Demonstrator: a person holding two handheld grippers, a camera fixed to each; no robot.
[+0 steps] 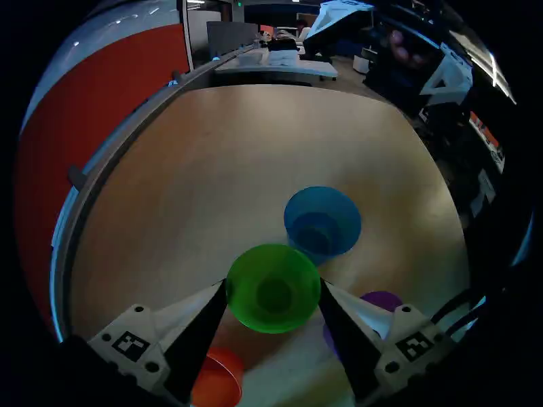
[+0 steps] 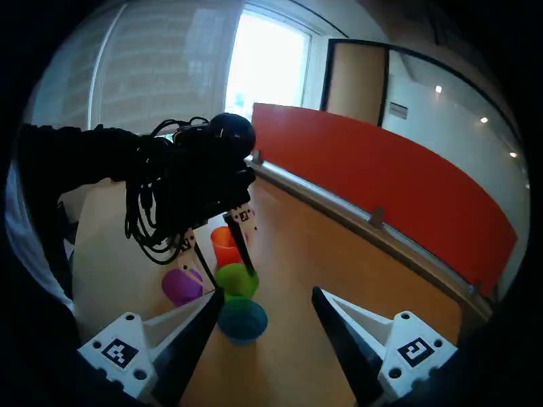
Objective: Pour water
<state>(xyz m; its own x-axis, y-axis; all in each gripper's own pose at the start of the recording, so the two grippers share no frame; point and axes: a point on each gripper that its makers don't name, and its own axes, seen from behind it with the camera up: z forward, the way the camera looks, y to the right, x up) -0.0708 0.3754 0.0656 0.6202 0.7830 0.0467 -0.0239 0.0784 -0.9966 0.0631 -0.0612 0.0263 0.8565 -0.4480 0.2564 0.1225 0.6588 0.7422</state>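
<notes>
Fingers of the left gripper (image 1: 271, 282) pinch the green cup (image 1: 273, 298) by its sides, mouth up and axis near upright, over the surface (image 1: 237, 156). Just beyond it stands a blue cup (image 1: 322, 220), also mouth up. An orange cup (image 1: 218, 381) and a purple cup (image 1: 381, 300) sit below the fingers, one to each side. That makes four cups, one of each colour; whether any holds water cannot be told. All are well off the surface edge by the red partition (image 1: 88, 122). The right gripper (image 2: 267, 293) has its fingers spread, with nothing between them.
</notes>
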